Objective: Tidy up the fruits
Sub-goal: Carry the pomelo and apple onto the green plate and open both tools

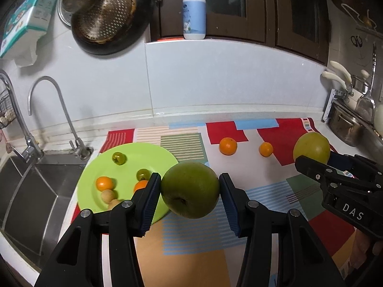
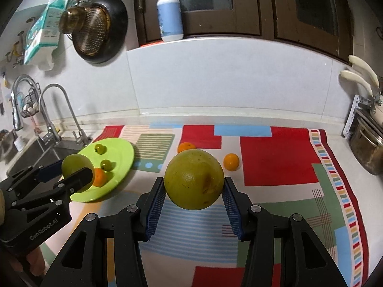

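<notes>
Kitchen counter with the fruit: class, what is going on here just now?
A person holds a gripper in each hand. The left gripper is shut on a dark green fruit, held above the mat beside the green plate. The right gripper is shut on a yellow-green fruit. Several small fruits already lie on the plate; two oranges remain on the mat.

Small fruits lie on the plate beside the sink — two oranges to its right.

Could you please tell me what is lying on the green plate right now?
On the green plate: two small green fruits, oranges, and pale round pieces. The left gripper's fingers hide its near edge.
</notes>
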A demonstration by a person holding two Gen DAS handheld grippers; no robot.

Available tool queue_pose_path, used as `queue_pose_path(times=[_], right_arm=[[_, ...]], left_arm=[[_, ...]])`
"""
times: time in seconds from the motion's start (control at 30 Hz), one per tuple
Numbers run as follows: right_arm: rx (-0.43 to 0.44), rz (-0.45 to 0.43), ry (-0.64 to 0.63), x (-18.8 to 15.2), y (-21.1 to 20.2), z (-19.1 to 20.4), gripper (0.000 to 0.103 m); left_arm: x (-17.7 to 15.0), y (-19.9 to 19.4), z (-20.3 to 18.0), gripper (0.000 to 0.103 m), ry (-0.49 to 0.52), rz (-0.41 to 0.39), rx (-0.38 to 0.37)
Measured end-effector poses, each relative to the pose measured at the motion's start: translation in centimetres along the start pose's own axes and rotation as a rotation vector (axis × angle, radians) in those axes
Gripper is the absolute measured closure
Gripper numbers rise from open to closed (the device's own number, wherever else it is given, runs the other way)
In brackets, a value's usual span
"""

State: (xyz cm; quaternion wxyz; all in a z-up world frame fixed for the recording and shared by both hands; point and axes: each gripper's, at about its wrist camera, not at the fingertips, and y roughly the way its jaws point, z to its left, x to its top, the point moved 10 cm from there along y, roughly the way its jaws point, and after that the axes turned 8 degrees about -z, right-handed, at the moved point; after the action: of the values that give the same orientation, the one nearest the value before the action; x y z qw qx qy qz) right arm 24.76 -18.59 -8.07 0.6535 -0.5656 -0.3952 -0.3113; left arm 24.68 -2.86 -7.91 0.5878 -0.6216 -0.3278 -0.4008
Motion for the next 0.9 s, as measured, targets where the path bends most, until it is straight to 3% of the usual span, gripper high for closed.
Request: queue_pose_path(times=[0.4, 0.9], right_arm=[[0.008, -0.042, 0.008, 0.5, -1.9, 4.6, 0.054], [0.028, -0.057, 0.005, 0.9, -0.8, 11.0, 0.054]], left_arm=[[0.8, -3.2, 4.0, 0.054, 0.016, -0.048, -0.005], [0.9, -3.2, 9.8, 0.054, 0.030, -0.056, -0.005]])
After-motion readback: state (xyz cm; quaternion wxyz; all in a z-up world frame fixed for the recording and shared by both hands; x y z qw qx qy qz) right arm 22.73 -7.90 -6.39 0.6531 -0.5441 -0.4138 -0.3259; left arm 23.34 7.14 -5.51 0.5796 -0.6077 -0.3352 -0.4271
